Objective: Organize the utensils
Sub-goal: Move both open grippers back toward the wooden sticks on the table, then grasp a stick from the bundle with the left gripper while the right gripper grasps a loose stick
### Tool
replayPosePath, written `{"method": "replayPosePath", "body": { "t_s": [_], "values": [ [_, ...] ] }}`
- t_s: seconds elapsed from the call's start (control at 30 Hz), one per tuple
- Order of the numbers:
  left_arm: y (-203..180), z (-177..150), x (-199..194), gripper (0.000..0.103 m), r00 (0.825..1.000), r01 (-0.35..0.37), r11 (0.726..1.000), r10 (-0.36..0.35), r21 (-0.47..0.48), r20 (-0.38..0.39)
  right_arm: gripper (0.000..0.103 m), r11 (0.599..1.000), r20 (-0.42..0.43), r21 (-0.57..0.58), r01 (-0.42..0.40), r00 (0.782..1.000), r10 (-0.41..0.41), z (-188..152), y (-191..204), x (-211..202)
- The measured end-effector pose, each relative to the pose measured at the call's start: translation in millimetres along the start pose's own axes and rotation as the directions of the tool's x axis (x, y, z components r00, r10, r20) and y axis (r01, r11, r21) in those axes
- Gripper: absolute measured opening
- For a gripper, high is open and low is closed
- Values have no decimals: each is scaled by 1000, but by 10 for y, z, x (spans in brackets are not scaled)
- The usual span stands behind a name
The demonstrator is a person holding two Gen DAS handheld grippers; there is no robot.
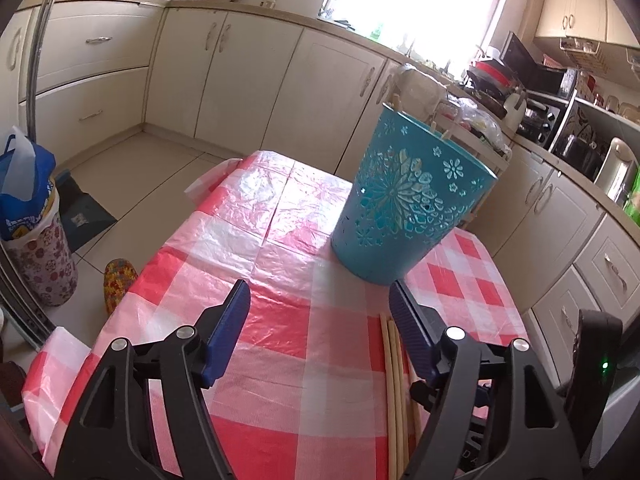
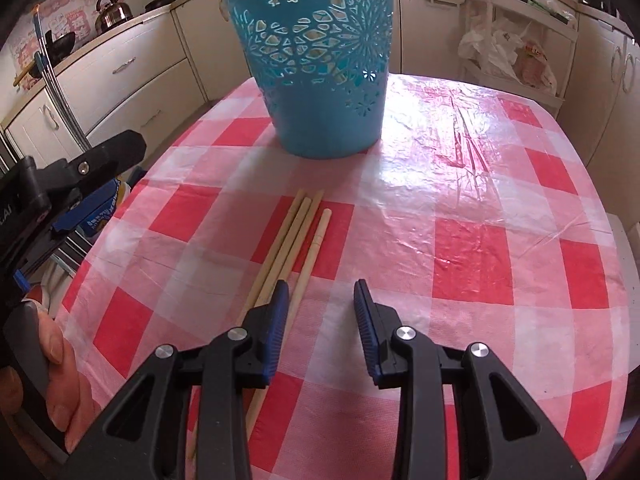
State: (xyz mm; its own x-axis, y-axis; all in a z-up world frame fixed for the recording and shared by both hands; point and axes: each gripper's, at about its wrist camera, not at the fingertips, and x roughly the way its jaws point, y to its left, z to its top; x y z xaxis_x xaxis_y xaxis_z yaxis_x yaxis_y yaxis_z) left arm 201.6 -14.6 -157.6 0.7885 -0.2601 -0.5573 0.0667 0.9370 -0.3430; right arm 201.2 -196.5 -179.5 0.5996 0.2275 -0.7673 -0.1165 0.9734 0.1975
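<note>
Left claw (image 1: 320, 304): we see it wide, empty.
Right claw (image 2: 321, 294): narrower, empty, beside the sticks (image 2: 294, 236).
Bucket (image 2: 320, 80): upright on surface (image 2: 480, 240).

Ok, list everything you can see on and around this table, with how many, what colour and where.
basket: one, teal with cut-out flowers, upright at the table's far end, sticks showing above its rim
chopsticks: four, pale wood, flat on the cloth, side by side, near the basket
tablecloth: one, red and white check plastic, over the table
kettle: one, metal, on the counter
bin: one, flowered, blue bag inside, on the floor
left gripper: open, nothing between its fingers
right gripper: open, above the chopsticks
hand: one, holding the left gripper's handle
</note>
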Motion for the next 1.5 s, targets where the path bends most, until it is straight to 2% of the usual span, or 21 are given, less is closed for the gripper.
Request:
{"method": "replayPosePath", "body": {
  "t_s": [0.23, 0.5, 0.97, 1.17, 1.5],
  "values": [
    [-261, -111, 132, 70, 994, 3, 992, 11, 123, -111, 34, 1000, 3, 11, 12, 1000, -12, -65, -267, -94],
    [-468, -229, 340, 71, 974, -32, 974, 80, 225, -210, 28, 997, 17, 74, -15, 1000, 14, -126, -536, -173],
    [-655, -322, 551, 71, 939, -87, 933, 194, 348, -285, 29, 986, 39, 141, -94, 995, 89, -132, -659, -199],
    [-650, -332, 623, 75, 922, -114, 917, 241, 382, -304, 32, 981, 45, 152, -119, 993, 114, -144, -687, -205],
    [-624, -222, 677, 74, 911, -110, 910, 253, 399, -325, 32, 976, 49, 169, -137, 990, 130, -141, -715, -212]
  ]
}}
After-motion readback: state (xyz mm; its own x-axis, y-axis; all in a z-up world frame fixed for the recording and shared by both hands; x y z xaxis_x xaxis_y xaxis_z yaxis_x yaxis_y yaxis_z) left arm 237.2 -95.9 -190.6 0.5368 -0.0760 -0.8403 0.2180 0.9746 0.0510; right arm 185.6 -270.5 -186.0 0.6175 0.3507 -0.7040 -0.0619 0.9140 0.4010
